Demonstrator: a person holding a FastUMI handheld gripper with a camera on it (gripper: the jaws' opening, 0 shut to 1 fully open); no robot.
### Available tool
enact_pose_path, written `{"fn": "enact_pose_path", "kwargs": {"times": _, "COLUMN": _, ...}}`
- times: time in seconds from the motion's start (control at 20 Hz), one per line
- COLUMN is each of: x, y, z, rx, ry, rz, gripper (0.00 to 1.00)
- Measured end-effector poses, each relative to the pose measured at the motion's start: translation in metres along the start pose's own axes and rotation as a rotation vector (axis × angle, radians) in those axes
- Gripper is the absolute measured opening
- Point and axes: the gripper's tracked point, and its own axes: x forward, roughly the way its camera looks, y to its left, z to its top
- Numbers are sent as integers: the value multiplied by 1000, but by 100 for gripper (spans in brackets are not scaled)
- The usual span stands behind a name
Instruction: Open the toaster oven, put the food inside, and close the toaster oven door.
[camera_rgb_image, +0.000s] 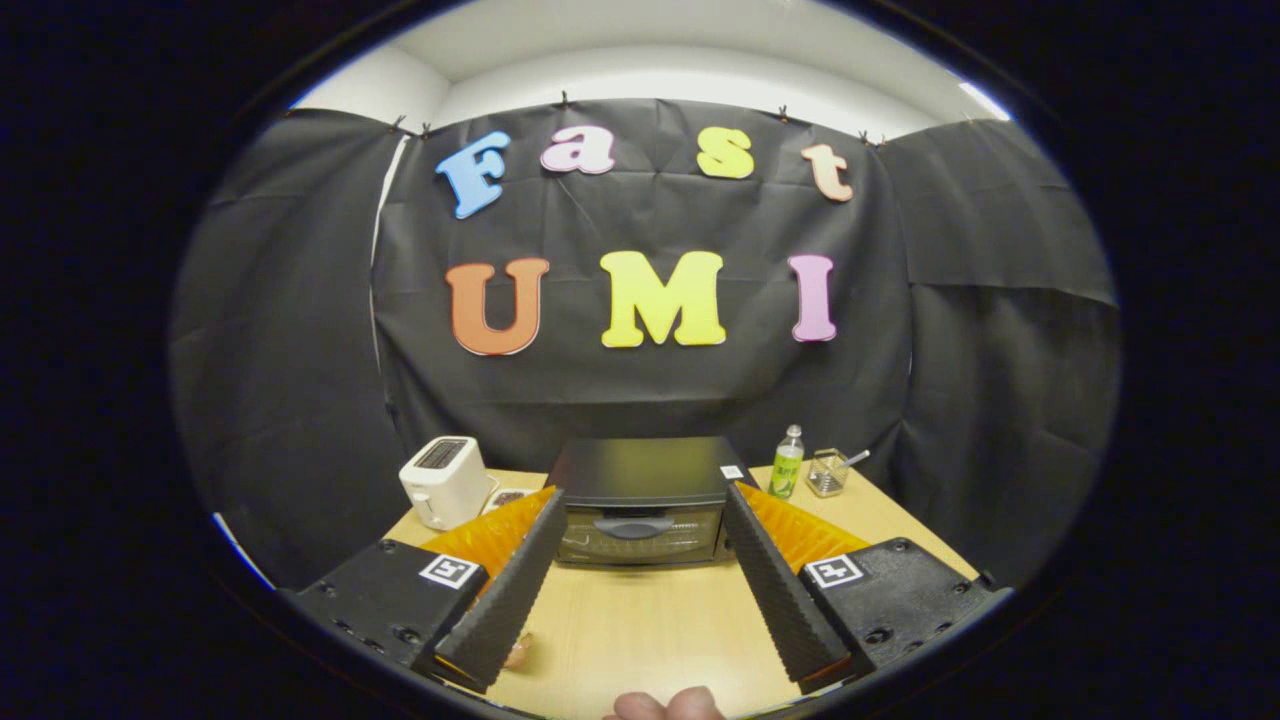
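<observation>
Gripper (640, 510) fingers spread wide, holding nothing. Oven (640, 500) at 12 o'clock just beyond the tips, door shut.

No readable text. Toaster oven (640, 500): small white tag on its top right corner, too small to read. Bottle (787, 463) right of the oven: green label, print illegible.

A white pop-up toaster (445, 482) stands near the back left of the light wooden tabletop (640, 630). Toward the back right, a clear bottle with a green label (787, 463) stands upright just beside a small clear container (827, 472) with a utensil leaning out.
</observation>
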Motion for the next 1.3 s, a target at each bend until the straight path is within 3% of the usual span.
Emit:
{"fn": "enact_pose_path", "kwargs": {"times": 0.4, "x": 122, "y": 1, "z": -48, "rx": 65, "ry": 176, "rz": 17, "gripper": 100}}
{"fn": "enact_pose_path", "kwargs": {"times": 0.75, "x": 227, "y": 7, "z": -90, "rx": 47, "ry": 261, "rz": 27, "gripper": 100}}
{"fn": "enact_pose_path", "kwargs": {"times": 1.1, "x": 254, "y": 7, "z": -131, "rx": 38, "ry": 334, "rz": -11, "gripper": 100}}
{"fn": "enact_pose_path", "kwargs": {"times": 1.3, "x": 255, "y": 8, "z": -136, "rx": -48, "ry": 282, "rz": -3, "gripper": 100}}
